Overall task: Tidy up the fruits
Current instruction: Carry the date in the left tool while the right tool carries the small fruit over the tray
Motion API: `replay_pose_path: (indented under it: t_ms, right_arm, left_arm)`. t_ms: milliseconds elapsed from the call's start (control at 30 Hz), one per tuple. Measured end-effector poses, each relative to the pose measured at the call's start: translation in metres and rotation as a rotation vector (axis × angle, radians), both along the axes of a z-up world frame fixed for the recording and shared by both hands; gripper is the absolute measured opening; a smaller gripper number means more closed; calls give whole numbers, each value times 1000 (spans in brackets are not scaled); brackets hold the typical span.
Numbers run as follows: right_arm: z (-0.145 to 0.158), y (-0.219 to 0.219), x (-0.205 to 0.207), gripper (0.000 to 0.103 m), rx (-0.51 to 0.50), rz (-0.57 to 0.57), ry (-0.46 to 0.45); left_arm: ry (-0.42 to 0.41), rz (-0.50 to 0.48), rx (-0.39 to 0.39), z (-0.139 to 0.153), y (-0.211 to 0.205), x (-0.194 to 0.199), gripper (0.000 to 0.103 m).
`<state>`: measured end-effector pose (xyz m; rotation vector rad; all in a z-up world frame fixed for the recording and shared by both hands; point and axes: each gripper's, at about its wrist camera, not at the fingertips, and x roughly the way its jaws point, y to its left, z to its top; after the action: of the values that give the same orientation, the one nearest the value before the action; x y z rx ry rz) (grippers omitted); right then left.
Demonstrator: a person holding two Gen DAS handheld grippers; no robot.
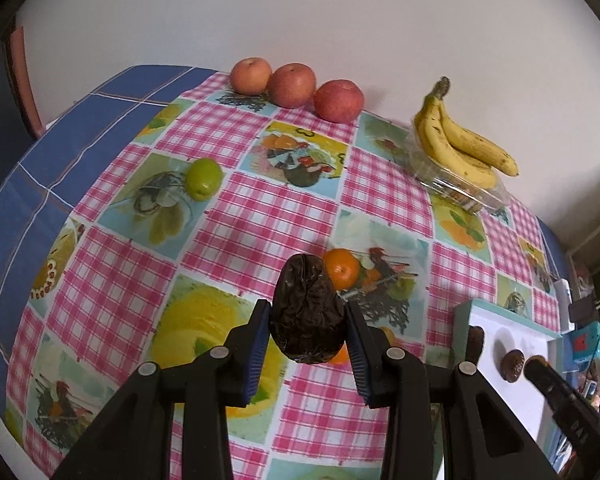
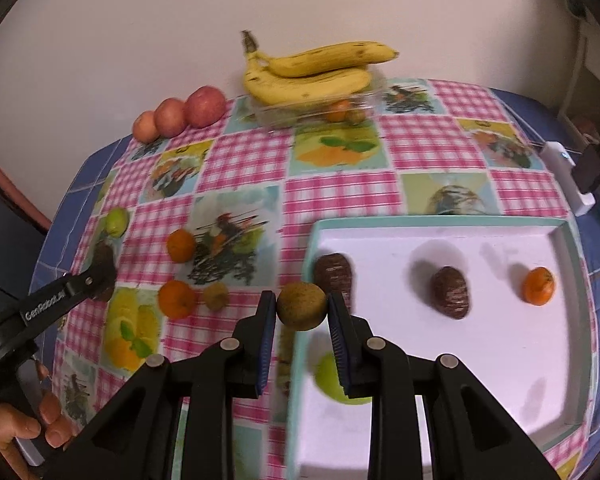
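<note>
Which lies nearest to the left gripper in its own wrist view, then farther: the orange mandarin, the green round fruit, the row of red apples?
From the left gripper:
1. Orange mandarin, just beyond the fingertips, slightly right.
2. Green round fruit, mid-table, left.
3. Row of red apples, far edge by the wall.

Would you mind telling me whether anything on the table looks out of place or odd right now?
Mostly no. The one oddity is the banana bunch: it lies on top of a clear plastic container by the wall rather than inside it, overhanging the rim. Nothing looks spilled or damaged; the three apples sit in a tidy row.
</note>
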<state>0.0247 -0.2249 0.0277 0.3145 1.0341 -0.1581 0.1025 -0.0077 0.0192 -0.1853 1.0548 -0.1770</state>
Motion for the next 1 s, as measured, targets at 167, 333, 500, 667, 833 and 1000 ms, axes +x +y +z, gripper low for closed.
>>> replay_pose_path:
  t_ms: [167, 333, 500, 667, 833, 1000]
  right_arm:
    - [3, -34, -14, 27, -32, -61, 2]
    - [2, -71, -29, 28, -58, -133, 17]
    - [4, -105, -45, 27, -94, -201, 33]
    - [4, -129, -59, 28, -120, -239, 46]
    - [2, -141, -68, 28, -118, -250, 52]
    - [-3, -146, -71, 28, -112, -243, 63]
  left_arm:
    - [-9, -51, -7, 7, -25, -10, 39]
    - [-10, -135, -9, 11, -59, -24, 39]
    - [-10, -244, -3, 13, -101, -45, 39]
    - [15, -350, -8, 9, -137, -67, 39]
    - [66, -422, -9, -3, -162, -84, 39]
    - [122, -477, 7, -18, -181, -98, 39]
